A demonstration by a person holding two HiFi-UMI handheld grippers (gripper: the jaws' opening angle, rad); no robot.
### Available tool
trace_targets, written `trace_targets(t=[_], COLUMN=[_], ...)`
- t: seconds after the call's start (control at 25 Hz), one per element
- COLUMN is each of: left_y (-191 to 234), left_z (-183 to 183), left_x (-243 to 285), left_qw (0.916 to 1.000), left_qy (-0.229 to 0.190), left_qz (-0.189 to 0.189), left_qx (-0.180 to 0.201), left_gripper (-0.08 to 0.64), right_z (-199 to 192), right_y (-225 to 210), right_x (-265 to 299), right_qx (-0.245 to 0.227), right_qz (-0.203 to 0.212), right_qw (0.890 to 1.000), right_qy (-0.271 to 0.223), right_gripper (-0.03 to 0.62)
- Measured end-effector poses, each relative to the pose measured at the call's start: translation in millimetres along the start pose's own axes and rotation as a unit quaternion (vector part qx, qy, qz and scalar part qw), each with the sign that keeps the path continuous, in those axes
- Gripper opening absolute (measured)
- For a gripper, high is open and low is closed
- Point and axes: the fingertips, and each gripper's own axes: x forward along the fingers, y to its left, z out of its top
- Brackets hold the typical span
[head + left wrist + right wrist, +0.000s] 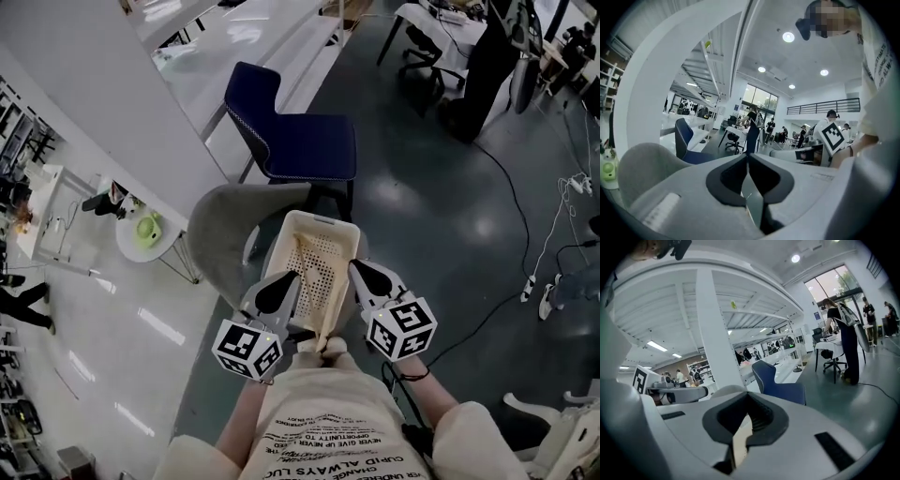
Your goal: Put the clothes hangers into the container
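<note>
Centre frame: left claw [289, 279] and right claw [356, 269] each pinch opposite rims of a cream perforated plastic basket [323, 246], jaws closed.

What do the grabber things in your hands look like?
The left hand-held gripper and the right hand-held gripper are pale grey shells, dark around the jaws. Each carries a white cube printed with black square markers. The person wears a pale short-sleeved T-shirt with dark lettering and a dark wristband.
</note>
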Motion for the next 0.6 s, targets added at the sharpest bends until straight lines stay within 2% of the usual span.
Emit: trace_targets(t=[0.32, 0.6], left_y=[5.5, 20.8], left_z=[51.0, 84.4], left_x=[-14.5, -30.7], left_qw=[0.9976, 0.9919], left_qy=[-0.058, -0.097], left_qz=[0.026, 0.062], left_qx=[0.026, 0.054], left_gripper=[0.031, 0.031], right_z=[55.8, 83.2], right_y=[-4.1, -9.1], right_x=[-20.4, -28.8], right_qx=[-0.001, 0.000], right_qz=[0.004, 0.002], right_qw=[0.998, 0.995], right_qy=[-0.068, -0.105], right_gripper=[0.002, 0.002])
